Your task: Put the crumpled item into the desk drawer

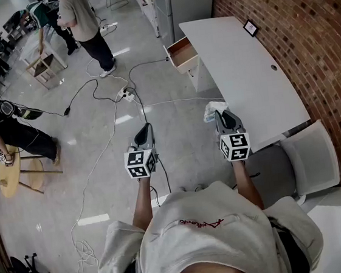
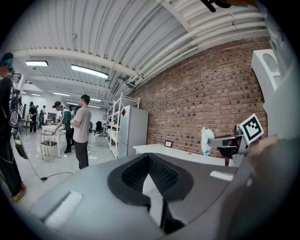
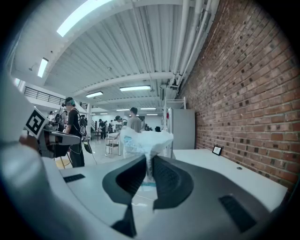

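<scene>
Crumpled item: a scrunched white wrapper or bag with pale blue print, off the table and in the air, pinched at its lower end so that most of it bunches up above the fingers
Right gripper: fingers clamped on the crumpled item, pointing roughly level and away from the person
Where the item is: just off the left edge of the table, near its near-left corner and above the floor
Drawer: pulled open under the table's far-left corner, bare wooden inside, nothing visible in it, well apart from the item
Left gripper: fingers together with nothing between them, held over the floor beside the right one
Table top: white and almost bare, with a small framed card near the far-right edge by the brick wall
Surroundings: white chair at the near end of the table, cables across the floor, people standing further off
Step in hand: by my reading, carrying; the item is gripped but not yet at the drawer
Next move: likely forward along the table's left edge until the item hangs over the open drawer, then down inside and release
Care needed: the cables lie near the walking line, and the light wrapper may cling to the fingers when they part
</scene>
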Motion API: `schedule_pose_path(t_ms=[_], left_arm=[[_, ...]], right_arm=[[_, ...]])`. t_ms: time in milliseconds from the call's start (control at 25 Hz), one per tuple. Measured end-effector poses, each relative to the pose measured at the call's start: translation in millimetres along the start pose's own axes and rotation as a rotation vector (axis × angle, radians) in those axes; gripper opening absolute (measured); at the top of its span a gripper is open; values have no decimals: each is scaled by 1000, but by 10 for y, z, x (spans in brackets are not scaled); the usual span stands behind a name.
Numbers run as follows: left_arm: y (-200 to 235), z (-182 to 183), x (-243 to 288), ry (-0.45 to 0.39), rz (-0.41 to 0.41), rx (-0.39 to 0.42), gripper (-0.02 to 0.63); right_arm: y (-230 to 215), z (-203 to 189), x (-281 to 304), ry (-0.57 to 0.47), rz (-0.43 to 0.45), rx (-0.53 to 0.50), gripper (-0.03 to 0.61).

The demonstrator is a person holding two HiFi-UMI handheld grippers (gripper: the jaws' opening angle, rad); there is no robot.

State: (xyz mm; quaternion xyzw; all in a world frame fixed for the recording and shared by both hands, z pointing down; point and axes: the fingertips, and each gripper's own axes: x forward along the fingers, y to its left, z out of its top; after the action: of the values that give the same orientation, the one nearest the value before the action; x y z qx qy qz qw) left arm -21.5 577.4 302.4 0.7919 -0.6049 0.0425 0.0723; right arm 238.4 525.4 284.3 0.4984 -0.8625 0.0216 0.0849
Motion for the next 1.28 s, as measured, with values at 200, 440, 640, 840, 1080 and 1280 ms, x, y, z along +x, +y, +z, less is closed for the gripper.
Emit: schedule_pose_path(t_ms=[200, 440, 640, 840, 1080, 1280], left_arm=[[-7, 2, 29, 0, -1, -11, 9], [-58, -2, 86, 3, -12, -11, 9], [-47, 14, 138, 1, -19, -1, 9], [2, 23, 202, -2, -28, 1, 9], [93, -19, 256, 1, -35, -10, 9], [250, 20, 272, -5, -43, -5, 9]], right_arm=[[-20, -2, 4, 2, 2, -6, 49], [-55, -3, 10, 2, -1, -6, 49], [-54, 15, 25, -7, 3, -1, 49], [-77, 15, 70, -8, -20, -5, 49], [-22, 3, 171, -7, -32, -14, 49], [96, 51, 281, -7, -36, -21, 49]])
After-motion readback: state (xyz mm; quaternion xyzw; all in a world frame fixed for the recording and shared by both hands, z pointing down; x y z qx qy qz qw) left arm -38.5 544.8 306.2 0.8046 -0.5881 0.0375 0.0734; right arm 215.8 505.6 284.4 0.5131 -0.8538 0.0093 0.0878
